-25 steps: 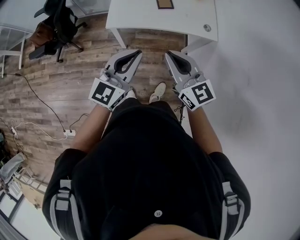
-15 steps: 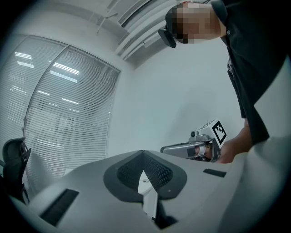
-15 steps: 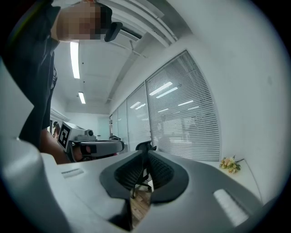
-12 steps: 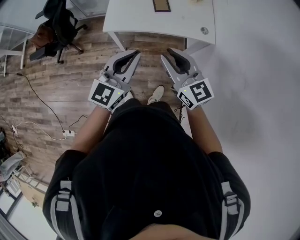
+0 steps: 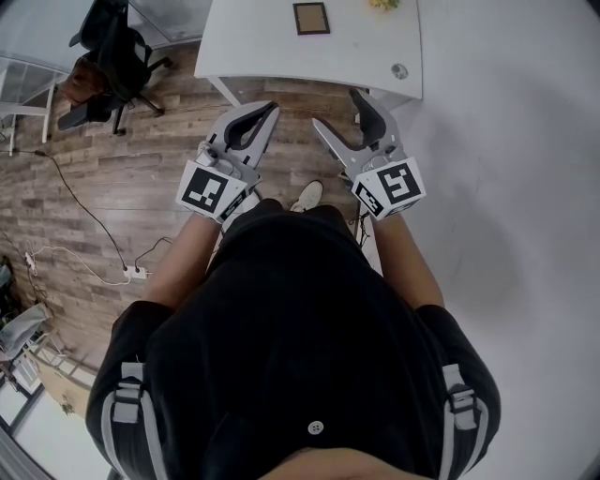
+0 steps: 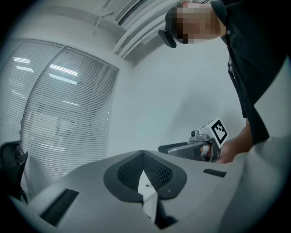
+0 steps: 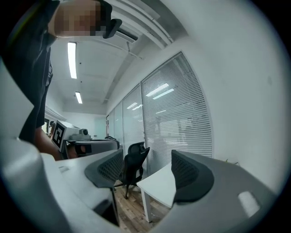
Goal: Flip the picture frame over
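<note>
On the white table (image 5: 262,42), a dark picture frame (image 5: 310,18); wood-plank floor (image 5: 141,173) beneath.

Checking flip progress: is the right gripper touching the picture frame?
Apart. Head view: the right gripper, jaws just opened and empty, sits well short of the picture frame.

Table (image 5: 253,42) far part cut off by top edge; yellowish thing (image 5: 380,4) at its far edge mostly cropped, unidentifiable; picture frame (image 5: 310,18) too small to tell which face up; small round object (image 5: 399,70) near right front corner unidentifiable.
</note>
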Available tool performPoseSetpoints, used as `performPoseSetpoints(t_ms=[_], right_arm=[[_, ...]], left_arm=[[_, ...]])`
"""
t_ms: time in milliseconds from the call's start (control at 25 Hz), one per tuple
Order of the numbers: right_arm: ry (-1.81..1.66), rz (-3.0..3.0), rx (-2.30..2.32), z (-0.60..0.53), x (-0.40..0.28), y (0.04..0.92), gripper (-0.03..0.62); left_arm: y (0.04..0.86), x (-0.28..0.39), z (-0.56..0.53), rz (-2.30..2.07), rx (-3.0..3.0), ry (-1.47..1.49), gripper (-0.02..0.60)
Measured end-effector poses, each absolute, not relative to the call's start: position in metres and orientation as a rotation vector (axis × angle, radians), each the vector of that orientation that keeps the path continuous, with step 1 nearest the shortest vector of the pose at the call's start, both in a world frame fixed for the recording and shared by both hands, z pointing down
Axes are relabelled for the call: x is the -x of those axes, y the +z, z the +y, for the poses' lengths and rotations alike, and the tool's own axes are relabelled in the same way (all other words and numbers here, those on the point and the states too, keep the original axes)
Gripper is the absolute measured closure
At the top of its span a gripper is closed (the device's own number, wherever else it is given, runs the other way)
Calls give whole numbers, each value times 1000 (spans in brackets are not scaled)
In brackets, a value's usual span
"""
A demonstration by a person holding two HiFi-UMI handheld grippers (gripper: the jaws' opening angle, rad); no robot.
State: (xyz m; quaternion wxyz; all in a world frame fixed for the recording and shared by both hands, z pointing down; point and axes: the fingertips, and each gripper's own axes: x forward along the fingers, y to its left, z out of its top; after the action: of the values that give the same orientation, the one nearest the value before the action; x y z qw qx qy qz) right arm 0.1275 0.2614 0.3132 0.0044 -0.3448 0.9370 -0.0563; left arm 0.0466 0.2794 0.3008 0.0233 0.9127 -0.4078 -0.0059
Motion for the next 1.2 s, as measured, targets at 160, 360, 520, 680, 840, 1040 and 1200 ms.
performPoseSetpoints(t_ms=[160, 360, 520, 680, 840, 1040, 1200], right_arm=[[-174, 2950, 1077, 250, -136, 306, 244], [-179, 2958, 1063, 227, -156, 313, 233], [-201, 2963, 1051, 210, -157, 317, 233], [-221, 2973, 1032, 193, -148, 324, 233], [-229, 2987, 1035, 171, -134, 332, 233], [-246, 2985, 1084, 128, -115, 336, 233], [-270, 2993, 1133, 89, -92, 342, 233]], left_arm=[[292, -55, 270, -1281, -2816, -8, 577], [296, -73, 253, -1318, -2808, 2, 577], [299, -73, 243, -1336, -2789, 18, 577], [304, -63, 226, -1358, -2760, 14, 577], [313, -49, 199, -1348, -2775, 18, 577], [313, -32, 157, -1292, -2821, -1, 577], [313, -9, 115, -1248, -2836, -20, 577]])
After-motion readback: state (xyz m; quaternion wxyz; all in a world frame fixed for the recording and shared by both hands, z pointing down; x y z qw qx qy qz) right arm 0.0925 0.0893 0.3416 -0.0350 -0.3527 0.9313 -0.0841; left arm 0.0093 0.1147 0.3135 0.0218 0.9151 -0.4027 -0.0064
